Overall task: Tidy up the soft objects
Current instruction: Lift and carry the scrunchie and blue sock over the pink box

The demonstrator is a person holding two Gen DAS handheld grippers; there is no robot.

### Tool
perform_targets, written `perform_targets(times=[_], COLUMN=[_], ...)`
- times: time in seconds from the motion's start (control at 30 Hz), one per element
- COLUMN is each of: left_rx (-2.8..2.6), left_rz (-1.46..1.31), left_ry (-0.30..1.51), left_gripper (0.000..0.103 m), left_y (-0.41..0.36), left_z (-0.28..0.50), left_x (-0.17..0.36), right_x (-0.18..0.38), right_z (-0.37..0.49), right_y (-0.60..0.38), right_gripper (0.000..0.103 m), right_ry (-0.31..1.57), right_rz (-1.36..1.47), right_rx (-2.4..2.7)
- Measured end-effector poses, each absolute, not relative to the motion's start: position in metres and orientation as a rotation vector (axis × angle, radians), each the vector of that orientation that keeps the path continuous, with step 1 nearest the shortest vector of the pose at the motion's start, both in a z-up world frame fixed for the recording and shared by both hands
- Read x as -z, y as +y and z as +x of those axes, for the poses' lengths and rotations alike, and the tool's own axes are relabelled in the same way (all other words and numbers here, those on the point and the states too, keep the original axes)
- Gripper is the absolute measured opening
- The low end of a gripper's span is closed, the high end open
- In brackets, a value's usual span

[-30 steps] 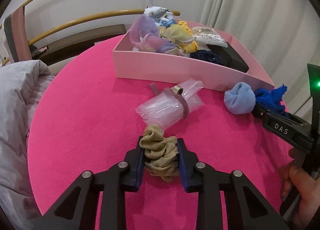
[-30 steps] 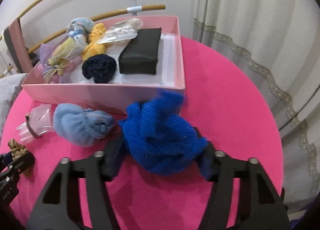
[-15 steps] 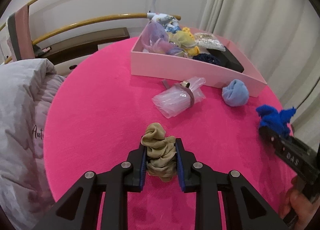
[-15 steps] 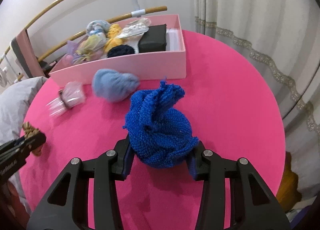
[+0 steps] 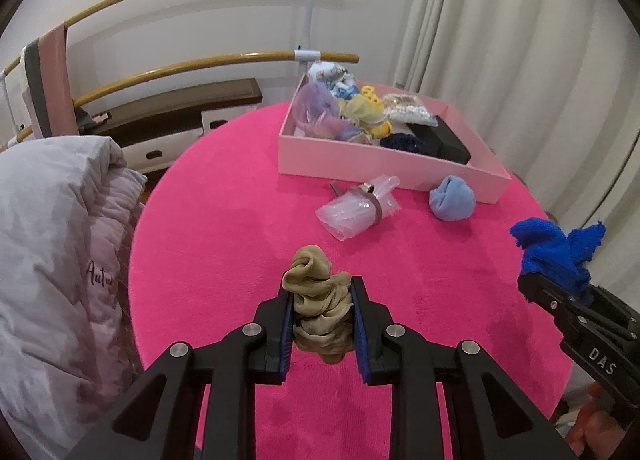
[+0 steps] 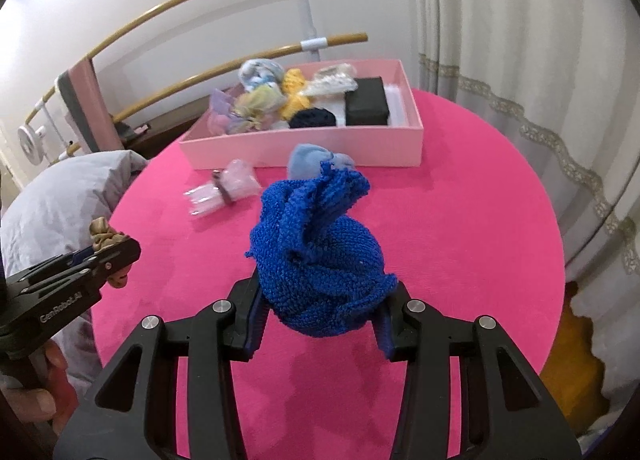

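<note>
My left gripper (image 5: 320, 320) is shut on a crumpled tan stocking (image 5: 318, 312) and holds it above the round pink table (image 5: 224, 227). It also shows at the left of the right wrist view (image 6: 106, 242). My right gripper (image 6: 320, 320) is shut on a royal-blue knitted bundle (image 6: 316, 264), held above the table; the bundle shows at the right of the left wrist view (image 5: 560, 260). A light-blue soft ball (image 5: 452, 199) lies on the table beside the pink box (image 5: 384, 161), which holds several soft items and a black case (image 6: 367, 107).
A clear plastic pouch with a brown band (image 5: 360, 207) lies on the table in front of the box. A grey quilted jacket (image 5: 52, 244) hangs at the table's left edge. Wooden rails (image 5: 200, 63) and curtains (image 6: 520, 59) stand behind the table.
Both grippers have lifted and pulled back from the box with their loads. The table and box now look farther away and lower in both views.
</note>
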State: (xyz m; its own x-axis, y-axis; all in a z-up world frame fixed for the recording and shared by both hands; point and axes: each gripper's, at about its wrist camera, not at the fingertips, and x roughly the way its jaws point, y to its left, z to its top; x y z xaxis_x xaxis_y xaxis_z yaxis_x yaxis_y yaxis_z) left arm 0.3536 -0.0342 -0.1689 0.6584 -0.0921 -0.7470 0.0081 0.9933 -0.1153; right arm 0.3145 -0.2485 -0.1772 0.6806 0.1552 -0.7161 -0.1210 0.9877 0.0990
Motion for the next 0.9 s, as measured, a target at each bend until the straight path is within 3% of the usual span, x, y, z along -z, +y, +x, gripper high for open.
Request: perform_targets(times=[0.5, 0.9], left_rx=[0.059, 0.072], left_rz=[-0.093, -0.088], left_ry=[0.795, 0.746], left_gripper=[0.022, 0.022], left_y=[-0.030, -0.034], left_z=[0.315, 0.343], left_x=[0.135, 0.111], right_x=[0.149, 0.120], right_z=[0.290, 0.305], right_y=[-0.229, -0.241], right_gripper=[0.040, 0.041], right_ry=[0.750, 0.698], right_rz=[0.019, 0.021], right_rx=[-0.200, -0.208])
